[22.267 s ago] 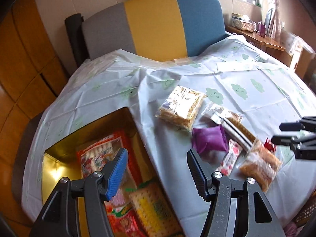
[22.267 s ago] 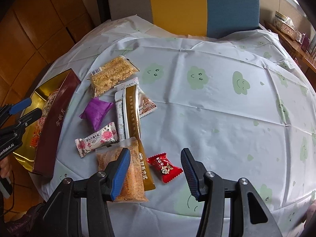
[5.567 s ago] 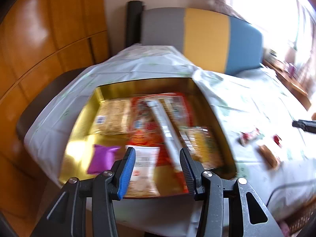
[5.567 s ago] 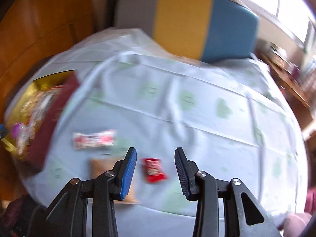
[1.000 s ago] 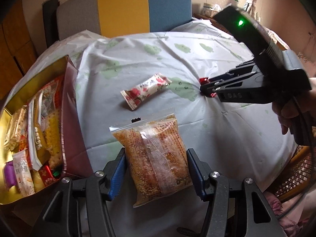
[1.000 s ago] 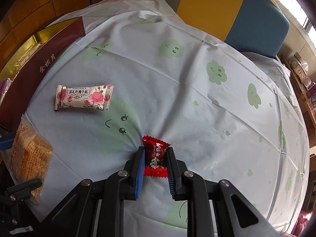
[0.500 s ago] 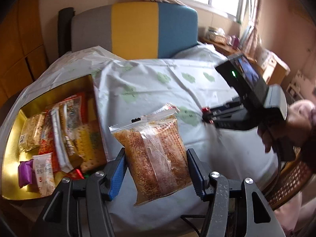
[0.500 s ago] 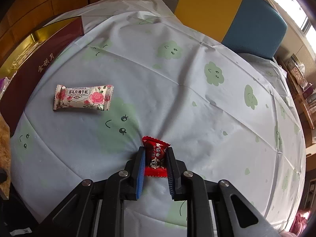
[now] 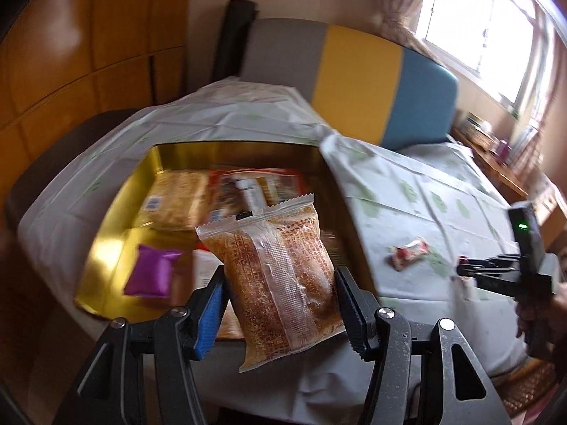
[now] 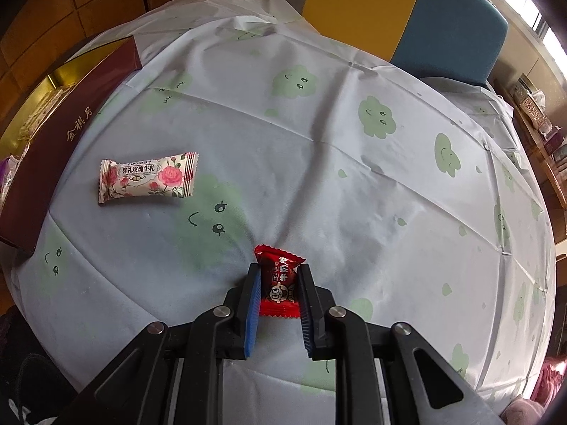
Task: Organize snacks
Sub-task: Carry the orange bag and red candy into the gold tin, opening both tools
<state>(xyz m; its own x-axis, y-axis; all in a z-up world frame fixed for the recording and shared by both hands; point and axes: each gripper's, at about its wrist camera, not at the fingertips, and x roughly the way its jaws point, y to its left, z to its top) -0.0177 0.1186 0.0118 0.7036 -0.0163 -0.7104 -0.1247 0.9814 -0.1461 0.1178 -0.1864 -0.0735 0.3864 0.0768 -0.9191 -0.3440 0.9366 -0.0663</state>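
My left gripper (image 9: 280, 304) is shut on a clear bag of brown crispy snack (image 9: 280, 276) and holds it in the air over the near side of the gold box (image 9: 106, 244), which holds several snacks, among them a purple packet (image 9: 150, 276). My right gripper (image 10: 278, 290) is shut on a small red candy (image 10: 278, 276) at the tablecloth. It also shows in the left wrist view (image 9: 496, 272). A pink rose-print nougat packet (image 10: 147, 179) lies on the cloth between box and candy, also seen in the left wrist view (image 9: 409, 251).
The table has a white cloth with green cloud faces (image 10: 354, 177). The box's dark red side (image 10: 67, 134) stands along the table's left edge. A grey, yellow and blue chair back (image 9: 354, 78) stands behind the table. Wooden cabinets (image 9: 71, 53) are at left.
My left gripper has carried the brown snack bag left, from over the cloth to over the gold box. My right gripper stays shut on the red candy in the same spot.
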